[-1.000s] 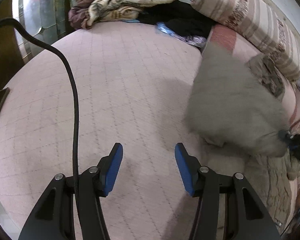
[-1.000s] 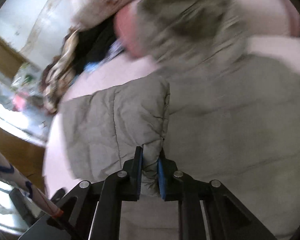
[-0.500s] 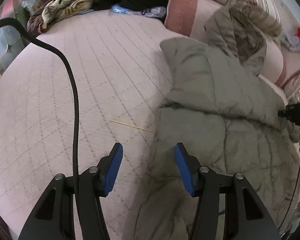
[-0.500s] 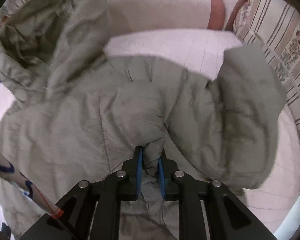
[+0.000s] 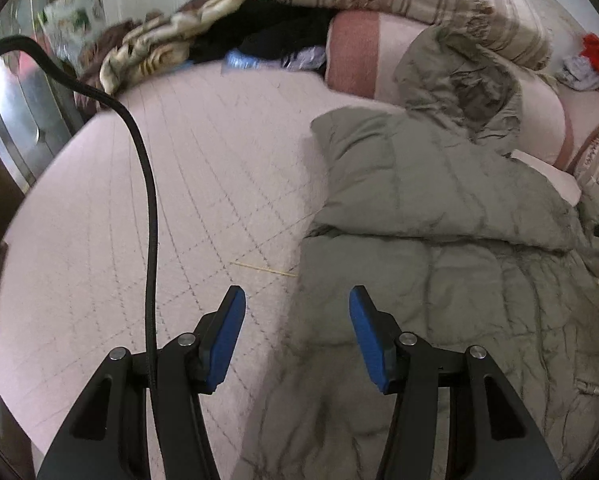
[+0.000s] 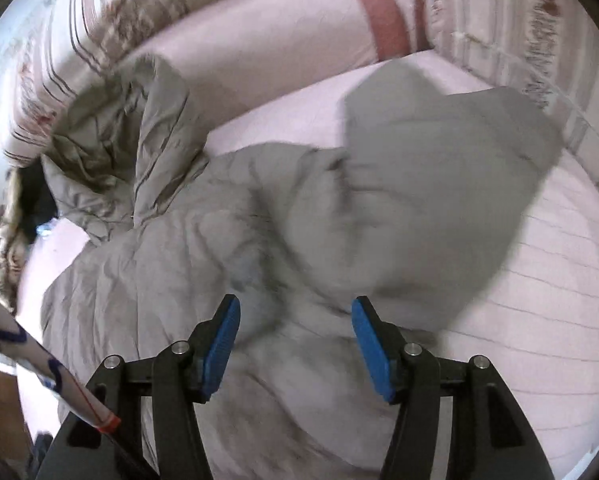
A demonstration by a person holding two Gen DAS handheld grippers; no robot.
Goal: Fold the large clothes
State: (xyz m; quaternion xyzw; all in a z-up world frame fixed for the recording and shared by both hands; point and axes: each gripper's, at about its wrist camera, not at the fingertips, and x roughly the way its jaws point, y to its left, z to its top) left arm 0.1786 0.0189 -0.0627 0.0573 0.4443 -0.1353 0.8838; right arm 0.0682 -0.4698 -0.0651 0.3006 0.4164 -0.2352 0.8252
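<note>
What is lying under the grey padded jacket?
The grey padded jacket lies on the pink quilted bed cover. Anything else beneath it is covered and cannot be seen.

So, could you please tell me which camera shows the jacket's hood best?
The right wrist view: the hood lies sharp and unobstructed, upper left. The left wrist view shows it farther off, against the pillow.

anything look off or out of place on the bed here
One small thing: a thin pale stick lies on the pink quilt, right at the left edge of the grey padded jacket. It looks like stray litter that could get folded into the jacket.
</note>
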